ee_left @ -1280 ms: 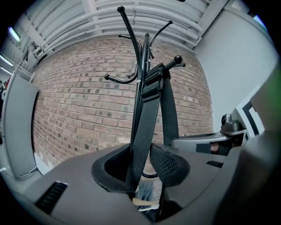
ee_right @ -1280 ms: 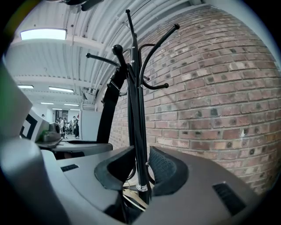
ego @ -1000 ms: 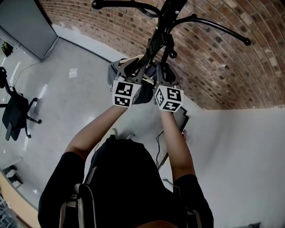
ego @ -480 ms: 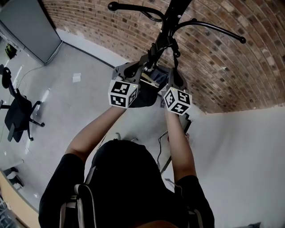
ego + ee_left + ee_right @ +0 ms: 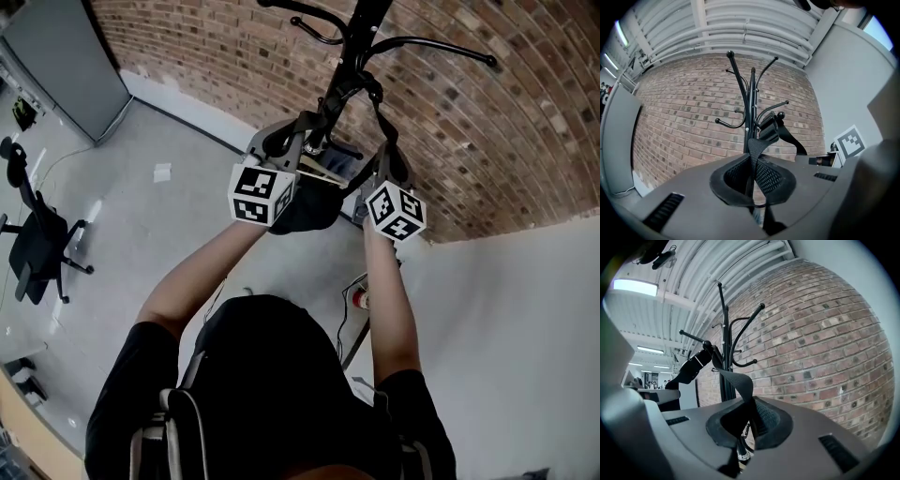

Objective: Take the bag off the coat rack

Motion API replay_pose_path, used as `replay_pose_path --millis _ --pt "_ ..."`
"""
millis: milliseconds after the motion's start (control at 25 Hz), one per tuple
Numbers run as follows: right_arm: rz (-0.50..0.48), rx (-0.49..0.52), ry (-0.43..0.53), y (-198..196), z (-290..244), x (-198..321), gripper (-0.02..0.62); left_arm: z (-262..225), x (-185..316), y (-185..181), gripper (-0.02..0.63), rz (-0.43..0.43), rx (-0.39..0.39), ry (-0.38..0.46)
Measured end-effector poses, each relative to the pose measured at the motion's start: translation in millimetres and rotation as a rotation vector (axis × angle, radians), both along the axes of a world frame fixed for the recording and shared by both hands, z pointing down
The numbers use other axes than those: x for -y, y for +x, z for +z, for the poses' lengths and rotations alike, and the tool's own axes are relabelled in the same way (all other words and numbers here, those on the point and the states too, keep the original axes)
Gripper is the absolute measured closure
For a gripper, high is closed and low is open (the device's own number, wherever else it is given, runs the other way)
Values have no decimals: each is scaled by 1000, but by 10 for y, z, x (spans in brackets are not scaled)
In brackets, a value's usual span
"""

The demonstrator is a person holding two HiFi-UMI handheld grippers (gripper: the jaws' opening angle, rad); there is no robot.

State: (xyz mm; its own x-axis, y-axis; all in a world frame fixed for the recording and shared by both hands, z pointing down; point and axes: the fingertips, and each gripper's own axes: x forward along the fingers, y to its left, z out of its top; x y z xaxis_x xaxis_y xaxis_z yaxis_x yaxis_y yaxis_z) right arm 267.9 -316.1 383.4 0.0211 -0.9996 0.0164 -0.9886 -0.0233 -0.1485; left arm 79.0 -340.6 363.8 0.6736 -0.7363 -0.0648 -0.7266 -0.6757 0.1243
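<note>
A: What surrounds the rack?

B: A brick wall point(image 5: 487, 122) stands right behind the coat rack point(image 5: 361, 28). Grey floor point(image 5: 141, 216) spreads out from its foot, and an office chair point(image 5: 37, 244) sits well apart from it on the open floor.

A: Where is the bag?

B: The bag point(image 5: 305, 206) hangs close to the rack's pole, below the hooks. Its strap point(image 5: 754, 150) runs up from it and loops over a knobbed hook on the rack, so it is not yet off.

A: How is the left gripper set?

B: The left gripper point(image 5: 752, 176) is raised near the rack, just under that hook. Its pads are pressed together on the strap's webbing.

A: And the right one?

B: The right gripper point(image 5: 747, 420) is held up equally near the rack, on the pole's other side. Its jaws are clamped on another stretch of the strap. A metal clip point(image 5: 739, 453) shows just under the pads. From there the webbing climbs toward a hook's knob.
</note>
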Motion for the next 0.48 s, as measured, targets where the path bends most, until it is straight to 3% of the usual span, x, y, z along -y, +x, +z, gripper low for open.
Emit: replay_pose_path --millis 480 --pt "92 84 148 351 -592 -384 572 -611 -63 -266 584 -36 -101 77"
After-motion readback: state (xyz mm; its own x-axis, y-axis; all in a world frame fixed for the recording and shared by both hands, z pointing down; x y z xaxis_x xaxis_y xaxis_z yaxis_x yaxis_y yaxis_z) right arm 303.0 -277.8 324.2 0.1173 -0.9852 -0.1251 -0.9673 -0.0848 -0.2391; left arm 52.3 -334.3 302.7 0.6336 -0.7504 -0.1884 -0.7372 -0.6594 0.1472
